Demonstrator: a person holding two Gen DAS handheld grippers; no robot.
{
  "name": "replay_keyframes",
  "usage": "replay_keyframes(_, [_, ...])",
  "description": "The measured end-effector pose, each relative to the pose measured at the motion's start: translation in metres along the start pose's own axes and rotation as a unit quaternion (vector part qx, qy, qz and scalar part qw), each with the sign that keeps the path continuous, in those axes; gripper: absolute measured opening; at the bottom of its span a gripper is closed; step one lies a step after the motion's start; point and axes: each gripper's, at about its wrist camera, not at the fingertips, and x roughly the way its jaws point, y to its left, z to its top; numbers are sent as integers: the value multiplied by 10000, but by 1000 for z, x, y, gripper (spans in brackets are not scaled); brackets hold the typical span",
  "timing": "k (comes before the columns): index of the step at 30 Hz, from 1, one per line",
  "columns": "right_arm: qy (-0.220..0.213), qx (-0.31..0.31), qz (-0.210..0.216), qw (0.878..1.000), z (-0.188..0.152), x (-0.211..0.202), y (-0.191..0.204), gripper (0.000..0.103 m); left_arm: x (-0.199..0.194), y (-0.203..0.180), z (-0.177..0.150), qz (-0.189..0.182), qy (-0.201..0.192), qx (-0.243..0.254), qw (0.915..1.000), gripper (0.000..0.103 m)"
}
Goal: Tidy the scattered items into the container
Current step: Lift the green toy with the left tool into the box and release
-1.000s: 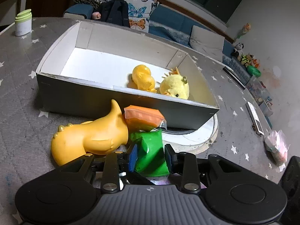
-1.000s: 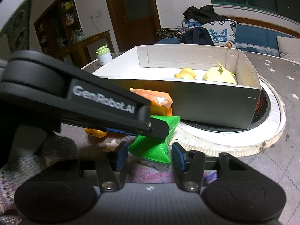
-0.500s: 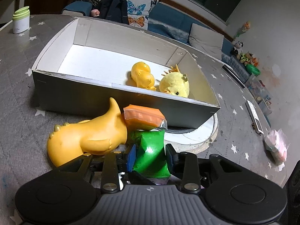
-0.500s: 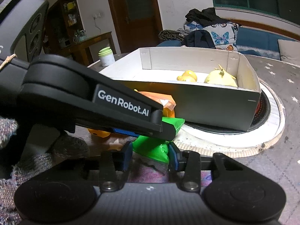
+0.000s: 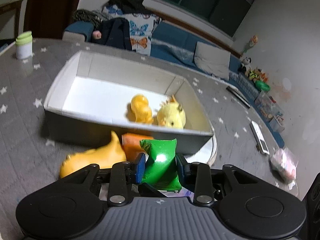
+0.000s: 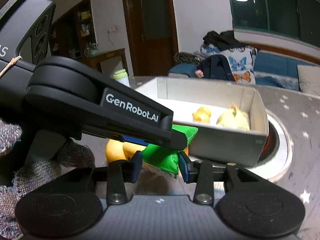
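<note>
My left gripper (image 5: 160, 167) and my right gripper (image 6: 160, 167) are both shut on the green packet (image 5: 161, 165), which is lifted off the table; it also shows in the right wrist view (image 6: 163, 158). The left gripper's arm crosses the right wrist view. The grey-walled cardboard box (image 5: 124, 127) lies just ahead and holds a yellow rubber duck (image 5: 140, 109) and a yellow plush chick (image 5: 172, 116). A yellow dinosaur toy (image 5: 94, 160) and an orange packet (image 5: 132, 145) lie on the table in front of the box.
A white jar with a green lid (image 5: 24, 45) stands at the table's far left. A pink-white bag (image 5: 284, 164) and a remote (image 5: 259, 137) lie to the right. The box rests partly on a round white-rimmed hob (image 6: 280, 148). A sofa stands behind the table.
The green packet has risen off the table, held by both grippers. The right gripper closed on it. Both cameras lifted and tilted up, so the box and toys sit lower in view.
</note>
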Motion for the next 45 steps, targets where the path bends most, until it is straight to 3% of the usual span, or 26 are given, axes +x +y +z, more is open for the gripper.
replay_keyframes(11, [-264, -206, -36, 9994, 46, 29, -9, 39, 8, 7, 50, 65, -350, -62, 9993, 36])
replay_keyframes(19, [-111, -113, -5, 9999, 68, 73, -25, 39, 42, 27, 78, 154, -238, -211, 9994, 35])
replay_keyframes(33, [363, 101, 41, 9993, 63, 128, -40, 39, 80, 63, 80, 80, 117, -685, 9975, 35])
replay_keyframes(45, [263, 173, -35, 9995, 60, 118, -45, 39, 67, 64, 79, 12, -19, -741, 9972, 35])
